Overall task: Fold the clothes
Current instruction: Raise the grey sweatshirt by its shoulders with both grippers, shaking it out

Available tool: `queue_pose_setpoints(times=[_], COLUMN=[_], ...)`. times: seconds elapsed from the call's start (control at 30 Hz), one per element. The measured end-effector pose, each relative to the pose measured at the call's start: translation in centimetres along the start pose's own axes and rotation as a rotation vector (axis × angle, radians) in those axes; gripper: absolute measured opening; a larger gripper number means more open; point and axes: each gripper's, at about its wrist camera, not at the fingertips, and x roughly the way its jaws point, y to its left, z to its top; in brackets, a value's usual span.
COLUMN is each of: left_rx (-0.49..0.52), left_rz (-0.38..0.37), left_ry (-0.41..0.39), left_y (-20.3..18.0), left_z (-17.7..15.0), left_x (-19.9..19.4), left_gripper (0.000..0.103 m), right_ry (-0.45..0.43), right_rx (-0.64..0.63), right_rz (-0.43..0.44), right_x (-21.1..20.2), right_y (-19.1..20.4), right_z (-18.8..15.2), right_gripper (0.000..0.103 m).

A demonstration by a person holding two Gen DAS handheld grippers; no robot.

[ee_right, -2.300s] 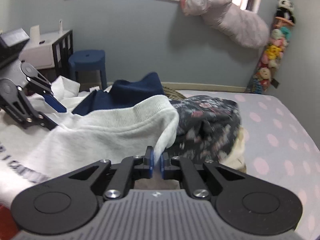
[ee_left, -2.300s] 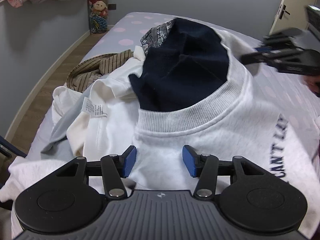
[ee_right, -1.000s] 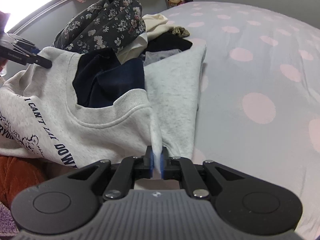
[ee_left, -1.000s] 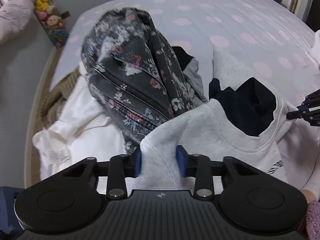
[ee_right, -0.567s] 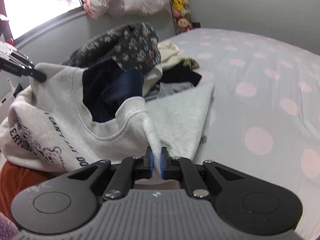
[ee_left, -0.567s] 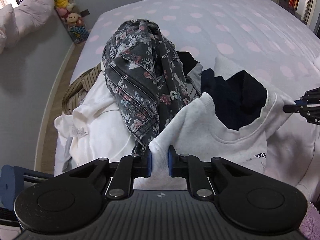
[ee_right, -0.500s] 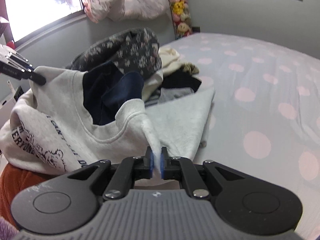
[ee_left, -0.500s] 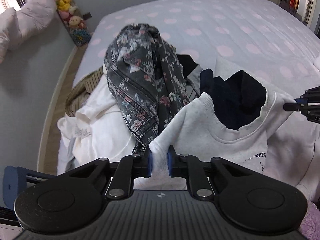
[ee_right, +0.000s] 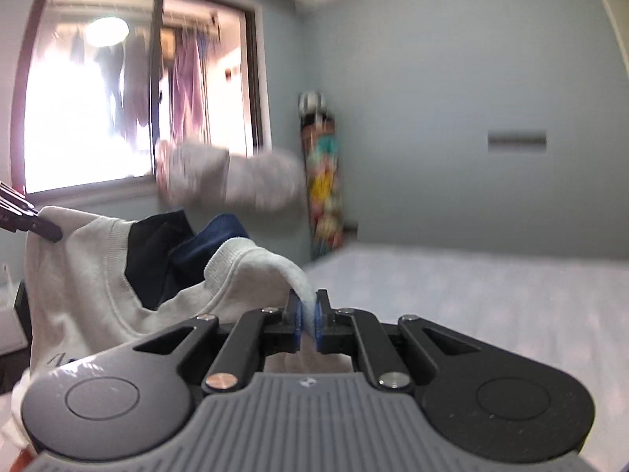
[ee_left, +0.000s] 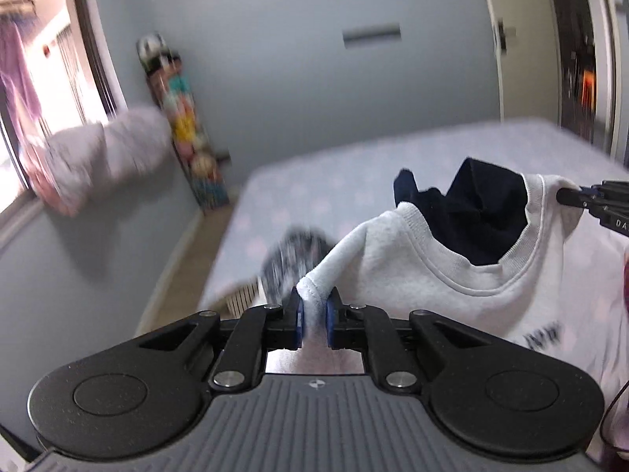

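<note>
A: Left gripper (ee_left: 313, 316) — blue pads (ee_left: 298, 320) clamped on a fold of the sweatshirt (ee_left: 412, 275), at one shoulder edge next to the collar. Cloth fills the gap between the pads

B: Right gripper (ee_right: 308, 324)?

A: Same on its side: pads pinched tight on the other shoulder edge of the sweatshirt (ee_right: 98, 275). In the left wrist view its black fingers (ee_left: 570, 196) show at far right, closed on the cloth just beside the collar (ee_left: 511, 259). In the right wrist view the left gripper's fingertips (ee_right: 43, 230) come in from the left edge, touching the opposite shoulder

B: Where is the garment?

A: Held up in the air between the two grippers, neck opening uppermost, body hanging below. Dark print (ee_left: 544, 338) on the chest, only partly readable. A navy garment (ee_left: 471, 212) sticks up out of the neck opening; in the right wrist view it shows as dark and brighter blue folds (ee_right: 184, 251)

B: Below it?

A: Bed (ee_left: 354, 185) with a pale dotted cover. A blurred dark floral piece (ee_left: 291, 259) lies on it, low behind the left pads, with a striped edge (ee_left: 243, 299) beside it; too smeared to say more

B: Background?

A: Window (ee_right: 129, 90) with laundry outside, a grey-pink bundle (ee_right: 228, 181) on the sill, a column of plush toys (ee_right: 322, 181) in the corner, a door (ee_left: 523, 39) at right. Both views are motion-blurred
</note>
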Motion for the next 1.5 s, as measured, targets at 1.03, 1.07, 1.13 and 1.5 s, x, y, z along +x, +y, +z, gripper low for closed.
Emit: queue_pose_setpoints(times=[1.03,1.07,1.13,1.5], left_rx=[0.050,0.056,0.063,0.090], left_rz=[-0.271,-0.276,-0.285,-0.325], left_ry=[-0.532,-0.513,-0.469,-0.220], left_y=[-8.3,-8.8,-9.7,-10.8], left_z=[7.7,7.8,8.0,10.6], left_x=[-13.9,-13.1,-11.1,9.7], left_gripper=[0.009,0.009,0.009,0.009], right_ry=[-0.465,-0.454,-0.433,-0.145], right_rx=[-0.300,-0.299,-0.298,-0.190], right_rz=[-0.347,-0.355,-0.371,-0.434], right_x=[-27.4,-27.5,-27.6,-14.3], right_y=[0.1,-0.2,-0.8,-11.6], right_z=[14.1,14.0,13.7,8.8], right_gripper=[0.007,0.007,0.007,0.007])
